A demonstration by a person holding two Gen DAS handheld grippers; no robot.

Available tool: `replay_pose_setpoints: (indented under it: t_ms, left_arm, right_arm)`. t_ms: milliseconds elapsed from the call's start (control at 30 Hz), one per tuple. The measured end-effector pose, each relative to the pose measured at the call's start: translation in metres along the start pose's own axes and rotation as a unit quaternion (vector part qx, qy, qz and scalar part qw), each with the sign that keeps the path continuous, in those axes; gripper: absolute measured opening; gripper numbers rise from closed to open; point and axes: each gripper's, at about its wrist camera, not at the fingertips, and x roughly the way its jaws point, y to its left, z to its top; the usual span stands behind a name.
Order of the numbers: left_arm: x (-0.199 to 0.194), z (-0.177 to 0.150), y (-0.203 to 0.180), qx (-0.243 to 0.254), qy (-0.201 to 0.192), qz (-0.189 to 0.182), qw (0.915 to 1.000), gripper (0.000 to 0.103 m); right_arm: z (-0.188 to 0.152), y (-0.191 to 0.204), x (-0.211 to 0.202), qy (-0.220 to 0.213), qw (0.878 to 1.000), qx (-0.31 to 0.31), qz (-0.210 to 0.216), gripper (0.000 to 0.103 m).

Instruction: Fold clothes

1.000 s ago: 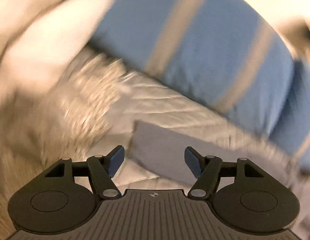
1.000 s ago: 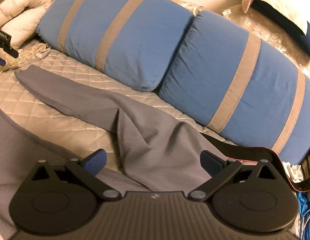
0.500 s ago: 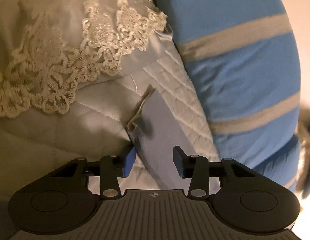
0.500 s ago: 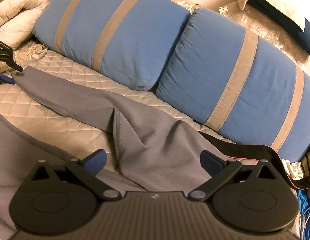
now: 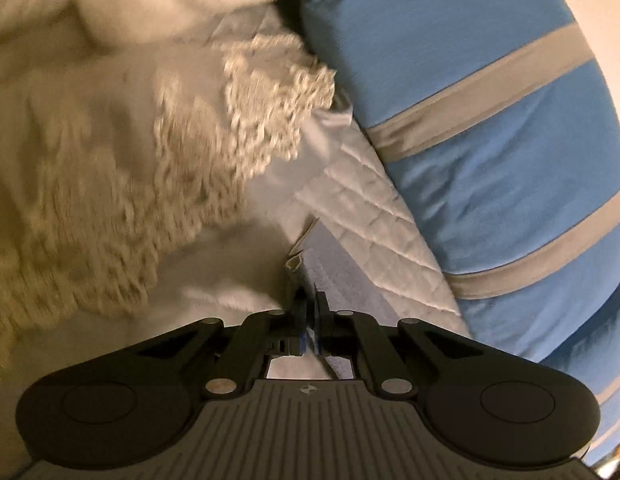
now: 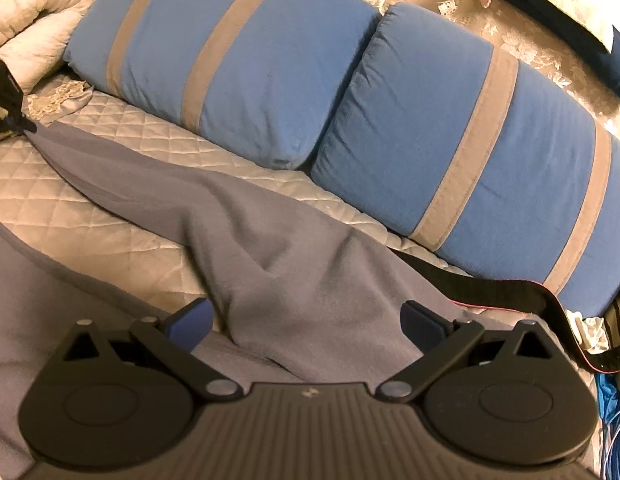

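Note:
A grey long-sleeved garment point(image 6: 294, 248) lies spread on a quilted bedspread point(image 6: 102, 208), one sleeve point(image 6: 122, 172) stretched toward the far left. My left gripper point(image 5: 309, 304) is shut on the cuff end of that sleeve point(image 5: 330, 276); the fabric runs up between its pads. In the right wrist view the left gripper point(image 6: 18, 124) shows at the left edge, pinching the sleeve tip. My right gripper point(image 6: 306, 318) hangs open just above the garment's body, with nothing pressed between its fingers.
Two blue pillows with tan stripes point(image 6: 246, 68) point(image 6: 490, 152) line the back of the bed. A cream lace-trimmed cover point(image 5: 150, 184) bunches at the left. A black strap point(image 6: 510, 292) and blue cable point(image 6: 614, 420) lie at the right.
The left gripper came down onto the sleeve's cuff and its jaws closed on the fabric. The right gripper stayed where it was, still open.

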Motion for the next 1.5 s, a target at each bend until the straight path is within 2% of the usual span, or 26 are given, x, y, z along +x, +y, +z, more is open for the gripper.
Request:
replay_pose_setpoints:
  t_ms: [267,467,567,633,700,800,867,1000,1133,1200,1267,1333,1400,1500]
  left_arm:
    - [-0.018,0.018,0.006,0.004,-0.029,0.035,0.9990,0.003]
    - [-0.023,0.024,0.016,-0.010,-0.034,0.039,0.9986,0.003]
    - [-0.017,0.022,0.016,0.005,-0.023,0.053,0.9983,0.005]
    - [-0.017,0.022,0.016,0.007,-0.024,0.060,0.9979,0.011]
    - [-0.023,0.025,0.018,-0.002,-0.034,0.065,0.9973,0.027]
    - [-0.037,0.029,0.019,-0.008,-0.065,0.065,0.9958,0.040]
    - [-0.044,0.030,0.014,-0.004,-0.081,0.073,0.9941,0.043]
    - [-0.050,0.027,-0.006,0.033,-0.091,0.069,0.9929,0.044]
    - [-0.044,0.018,-0.034,0.096,-0.091,0.071,0.9887,0.044]
    - [-0.039,0.012,-0.048,0.130,-0.092,0.076,0.9843,0.044]
    - [-0.031,0.006,-0.062,0.175,-0.090,0.090,0.9762,0.045]
    - [-0.019,0.002,-0.074,0.213,-0.074,0.098,0.9693,0.051]
    - [-0.010,-0.002,-0.079,0.229,-0.064,0.095,0.9667,0.052]
    - [0.001,-0.003,-0.082,0.224,-0.061,0.104,0.9670,0.052]
  right_arm:
    - [0.000,0.001,0.000,0.003,1.000,-0.006,-0.002,0.103]
    - [0.000,0.001,0.000,0.005,1.000,-0.008,0.000,0.103]
    - [0.000,0.001,0.000,0.006,1.000,-0.009,-0.001,0.103]
    - [0.000,0.002,-0.001,0.005,1.000,-0.011,-0.001,0.103]
    - [0.001,0.003,-0.001,0.004,1.000,-0.012,-0.001,0.103]
    - [0.001,0.004,-0.004,0.000,1.000,-0.014,0.001,0.103]
    - [0.001,0.004,-0.005,-0.002,1.000,-0.014,0.002,0.103]
    - [0.002,0.004,-0.007,-0.004,1.000,-0.015,0.001,0.103]
    - [0.002,0.004,-0.009,-0.008,1.000,-0.020,-0.004,0.103]
    - [0.003,0.004,-0.010,-0.011,1.000,-0.022,-0.005,0.103]
    - [0.003,0.002,-0.012,-0.014,1.000,-0.025,-0.006,0.103]
    - [0.004,-0.001,-0.012,-0.014,1.000,-0.022,-0.008,0.103]
    - [0.004,-0.006,-0.011,-0.012,1.000,-0.014,-0.011,0.103]
    - [0.003,-0.012,-0.010,-0.005,1.000,-0.005,-0.012,0.103]
